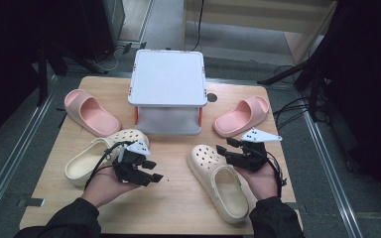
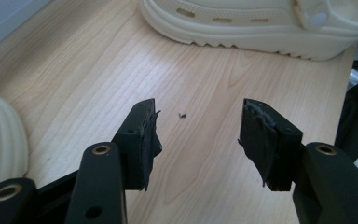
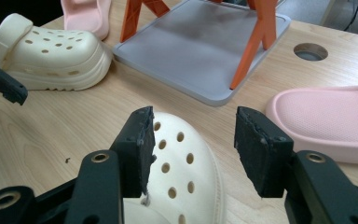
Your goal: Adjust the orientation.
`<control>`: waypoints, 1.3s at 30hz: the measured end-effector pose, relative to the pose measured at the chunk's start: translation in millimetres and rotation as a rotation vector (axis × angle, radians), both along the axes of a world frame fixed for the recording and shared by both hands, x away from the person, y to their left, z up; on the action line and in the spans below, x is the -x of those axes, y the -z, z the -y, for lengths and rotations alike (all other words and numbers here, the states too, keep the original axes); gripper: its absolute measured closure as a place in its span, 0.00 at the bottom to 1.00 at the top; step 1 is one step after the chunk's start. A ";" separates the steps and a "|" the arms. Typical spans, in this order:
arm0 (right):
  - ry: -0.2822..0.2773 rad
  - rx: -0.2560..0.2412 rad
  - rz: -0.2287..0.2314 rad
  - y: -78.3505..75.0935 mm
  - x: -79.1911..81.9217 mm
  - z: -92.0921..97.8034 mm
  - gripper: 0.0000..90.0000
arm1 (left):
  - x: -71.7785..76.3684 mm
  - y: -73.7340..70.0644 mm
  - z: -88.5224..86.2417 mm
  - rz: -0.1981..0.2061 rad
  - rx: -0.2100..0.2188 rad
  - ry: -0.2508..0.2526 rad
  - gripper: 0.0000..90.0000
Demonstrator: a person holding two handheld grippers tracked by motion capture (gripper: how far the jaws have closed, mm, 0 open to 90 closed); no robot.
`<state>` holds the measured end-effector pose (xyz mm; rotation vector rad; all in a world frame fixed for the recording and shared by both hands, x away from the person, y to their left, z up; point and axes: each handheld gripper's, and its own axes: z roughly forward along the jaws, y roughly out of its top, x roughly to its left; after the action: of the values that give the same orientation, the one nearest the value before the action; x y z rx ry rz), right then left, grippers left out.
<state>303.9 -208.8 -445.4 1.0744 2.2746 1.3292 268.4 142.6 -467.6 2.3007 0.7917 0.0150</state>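
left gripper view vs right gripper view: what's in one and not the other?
Left gripper view alone: the right-hand cream clog side-on, sole ridges visible, and a dark speck on the table between its open jaws.

Right gripper view alone: the grey two-tier shelf with orange legs, two pink slides, a round table hole, and the left gripper's tip.

Both: wooden table, both cream clogs, own open jaws.

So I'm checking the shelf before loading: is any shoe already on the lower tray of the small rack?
No, the grey lower tray between the orange legs lies bare in the right gripper view.
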 end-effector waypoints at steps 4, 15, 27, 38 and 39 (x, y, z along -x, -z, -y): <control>-0.004 0.001 -0.005 -0.9 1.7 -1.8 0.54 | 1.2 -1.2 -4.2 0.026 -0.012 0.002 0.53; -0.037 0.025 -0.054 1.5 0.9 -4.4 0.55 | 3.2 -2.6 -11.6 0.067 -0.025 -0.017 0.54; -0.105 0.071 -0.073 6.1 -1.8 -19.3 0.54 | 3.8 -6.3 -30.2 0.040 -0.005 -0.057 0.54; -0.151 0.092 -0.083 7.3 -7.3 -32.4 0.54 | 8.2 -12.3 -52.4 0.033 -0.011 -0.105 0.54; -0.157 0.092 -0.079 7.5 -8.9 -33.4 0.54 | 8.7 -12.7 -55.2 0.032 -0.013 -0.112 0.54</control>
<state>312.8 -175.4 -452.9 0.9517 2.4971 1.2448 259.8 197.8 -454.8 2.2594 0.9054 0.1078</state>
